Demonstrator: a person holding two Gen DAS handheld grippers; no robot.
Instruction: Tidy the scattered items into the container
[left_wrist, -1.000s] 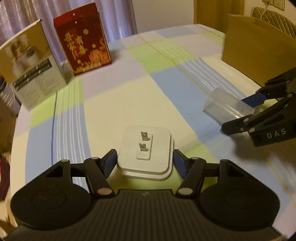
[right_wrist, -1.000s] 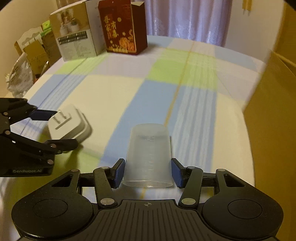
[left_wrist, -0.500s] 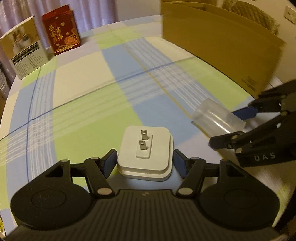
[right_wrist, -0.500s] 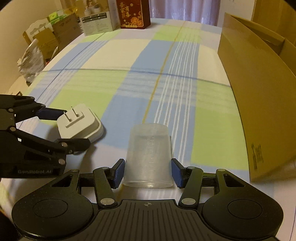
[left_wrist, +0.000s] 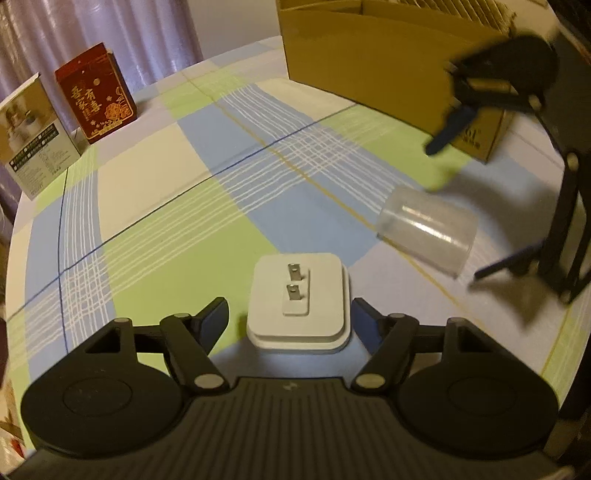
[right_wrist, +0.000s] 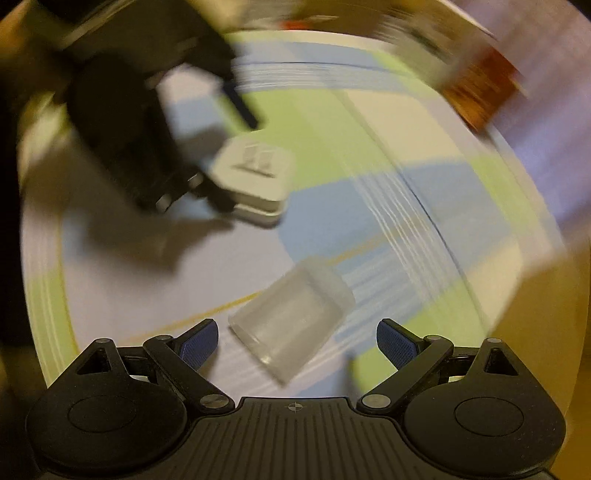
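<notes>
Square plastic plug adapter (left_wrist: 298, 295): white, grey metal prongs.
Round plastic cup (left_wrist: 428, 230): translucent, frosted.
Tablecloth (left_wrist: 166, 206): blue, green, cream checks, white stripes.
Cardboard box (left_wrist: 369, 59): plain brown.
Upright carton (left_wrist: 96, 92): red, gold print.

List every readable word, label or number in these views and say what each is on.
"吾家有喜": gold characters on the red box.
White box: label lines too small to read.
Cardboard box: dark print at its lower corner, blurred and partly hidden.
Right wrist view: motion-blurred, nothing legible.

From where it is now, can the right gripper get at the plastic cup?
Probably yes: the right gripper is open, and the plastic cup lies on its side on the tablecloth just ahead of the fingers, nothing between, though blur obscures detail.
</notes>
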